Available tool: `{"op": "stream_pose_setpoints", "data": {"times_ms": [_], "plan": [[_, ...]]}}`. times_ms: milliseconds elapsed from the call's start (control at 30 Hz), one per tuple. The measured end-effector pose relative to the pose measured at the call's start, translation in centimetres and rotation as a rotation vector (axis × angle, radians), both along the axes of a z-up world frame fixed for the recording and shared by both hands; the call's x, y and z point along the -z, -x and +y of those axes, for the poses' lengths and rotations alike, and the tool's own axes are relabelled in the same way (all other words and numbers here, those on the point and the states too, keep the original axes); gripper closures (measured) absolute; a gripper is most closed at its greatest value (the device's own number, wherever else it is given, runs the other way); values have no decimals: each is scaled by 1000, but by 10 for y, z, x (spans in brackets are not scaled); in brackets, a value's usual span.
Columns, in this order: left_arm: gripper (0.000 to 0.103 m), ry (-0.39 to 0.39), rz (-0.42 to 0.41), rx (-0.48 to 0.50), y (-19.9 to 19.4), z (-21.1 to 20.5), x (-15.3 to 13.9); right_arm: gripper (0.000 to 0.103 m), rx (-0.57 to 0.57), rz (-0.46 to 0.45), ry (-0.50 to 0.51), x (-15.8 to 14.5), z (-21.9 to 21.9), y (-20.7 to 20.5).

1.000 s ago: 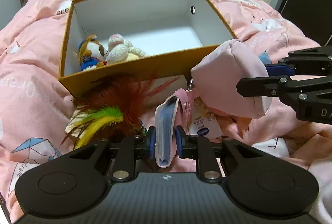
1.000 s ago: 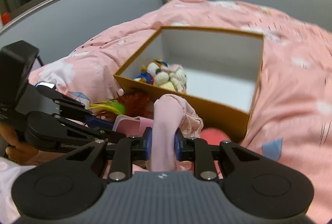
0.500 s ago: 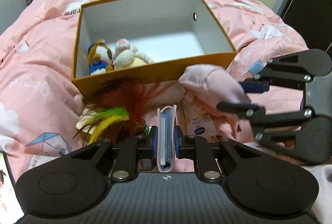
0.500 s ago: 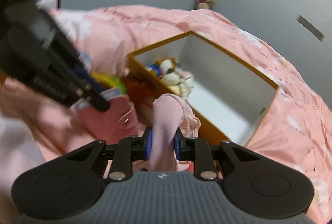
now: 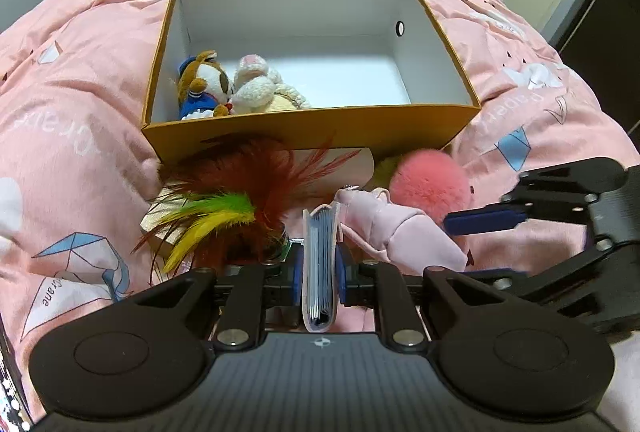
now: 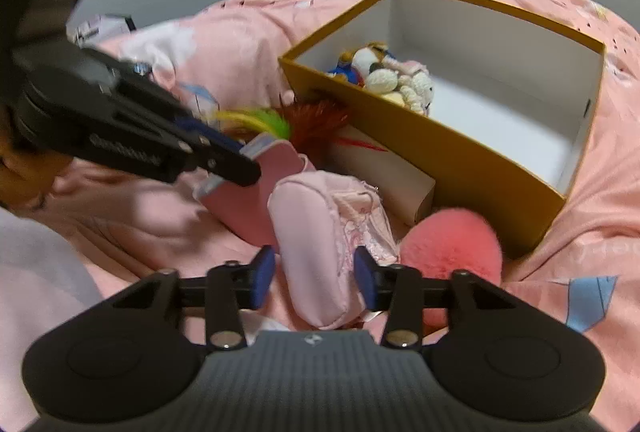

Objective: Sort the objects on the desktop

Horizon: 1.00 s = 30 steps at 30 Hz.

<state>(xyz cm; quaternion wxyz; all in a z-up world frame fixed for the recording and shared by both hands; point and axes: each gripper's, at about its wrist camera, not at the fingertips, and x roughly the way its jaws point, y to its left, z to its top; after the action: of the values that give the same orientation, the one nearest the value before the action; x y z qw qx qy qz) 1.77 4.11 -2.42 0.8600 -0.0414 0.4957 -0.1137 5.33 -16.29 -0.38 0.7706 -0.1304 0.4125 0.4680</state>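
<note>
My left gripper (image 5: 319, 277) is clamped on the pink card wallet (image 5: 320, 264), stiff and slim, gripped across its flat sides. My right gripper (image 6: 315, 278) stands wide apart around the soft pink pouch (image 6: 316, 248) lying on the bedspread (image 6: 600, 192); I judge it light, best pinched mid-body. Beyond sits the box (image 5: 304, 132)

the near wall of the box (image 5: 312, 130) hides the lower parts of the 2 plush toys (image 5: 236, 88). the feather toy (image 5: 240, 200) covers most of the white carton (image 5: 352, 162) behind it. in the right wrist view, the left tool (image 6: 224, 156) is motion-blurred; its printed lettering is unreadable. the card holder (image 5: 320, 264) runs down behind the tool body.
</note>
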Motion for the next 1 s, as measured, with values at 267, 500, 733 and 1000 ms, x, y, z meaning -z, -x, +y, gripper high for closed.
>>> {"op": "stream_pose_setpoints", "data": {"times_ms": [267,500,733,1000], "plan": [[84,14,18,-27,-4,3,2,60,114,39,-66,-22,-3,-30],[84,10,23,-36,-6,3,4,69,44,42,102,17,30,-53],[83,12,26,-52,-7,5,7,91,-19,123,107,45,42,-68],[83,27,27,-60,-7,8,7,103,-77,-45,110,13,39,-33]]}}
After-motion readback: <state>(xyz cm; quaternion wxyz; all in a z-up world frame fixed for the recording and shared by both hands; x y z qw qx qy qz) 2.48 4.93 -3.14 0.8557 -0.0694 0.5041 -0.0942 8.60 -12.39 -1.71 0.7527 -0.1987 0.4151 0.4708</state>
